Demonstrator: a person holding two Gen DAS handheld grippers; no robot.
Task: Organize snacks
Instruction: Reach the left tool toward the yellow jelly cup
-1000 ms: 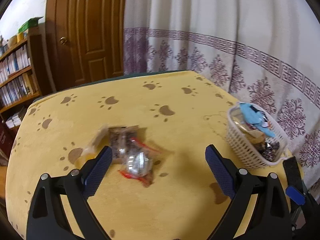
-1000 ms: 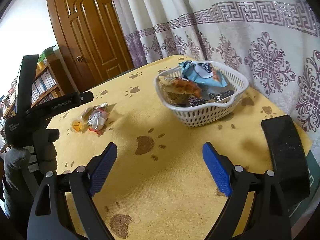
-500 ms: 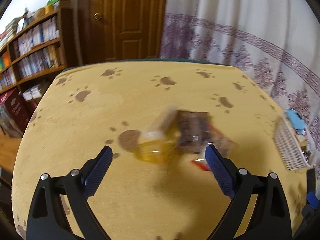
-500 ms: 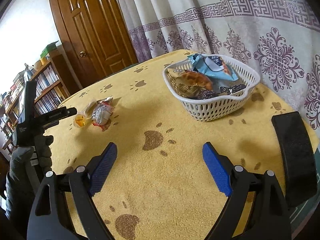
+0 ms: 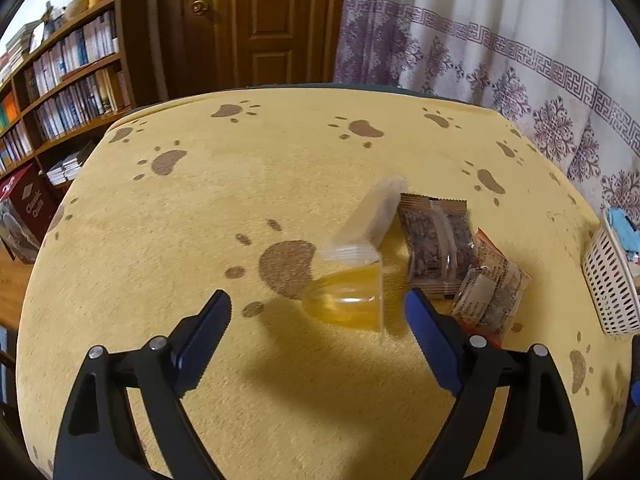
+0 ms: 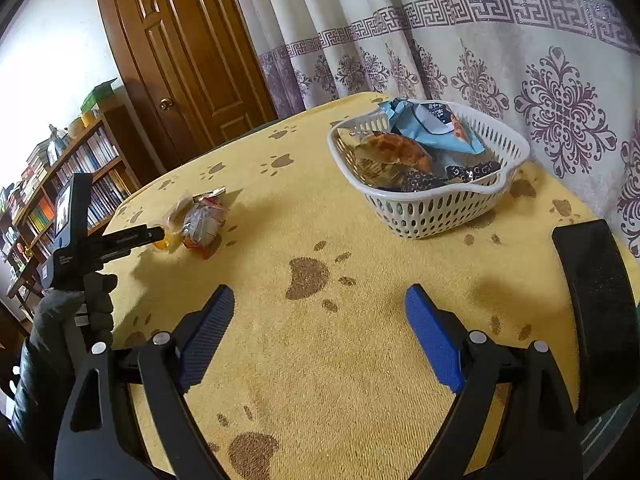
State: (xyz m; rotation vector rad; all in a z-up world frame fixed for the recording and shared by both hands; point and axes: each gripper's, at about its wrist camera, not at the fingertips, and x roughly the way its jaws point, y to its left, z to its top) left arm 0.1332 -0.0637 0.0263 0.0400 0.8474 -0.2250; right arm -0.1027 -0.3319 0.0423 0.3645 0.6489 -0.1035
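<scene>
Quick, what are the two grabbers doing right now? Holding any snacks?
Left gripper: open and holding nothing; its jaws have just been closing, with the jelly cup near its right finger.
Right gripper: open, empty, above the yellow tablecloth.

Left gripper (image 5: 318, 308) tilted steeply down over the table, jaws wide apart and just been closing a little, nothing pressed between the pads; seen from the right wrist, held up by a gloved hand (image 6: 74, 308) on its handle, dark sleeve below. Right gripper (image 6: 320, 304) angled down less steeply, jaws spread wide; blue pads (image 6: 434, 340) bare, gripping nothing.
</scene>
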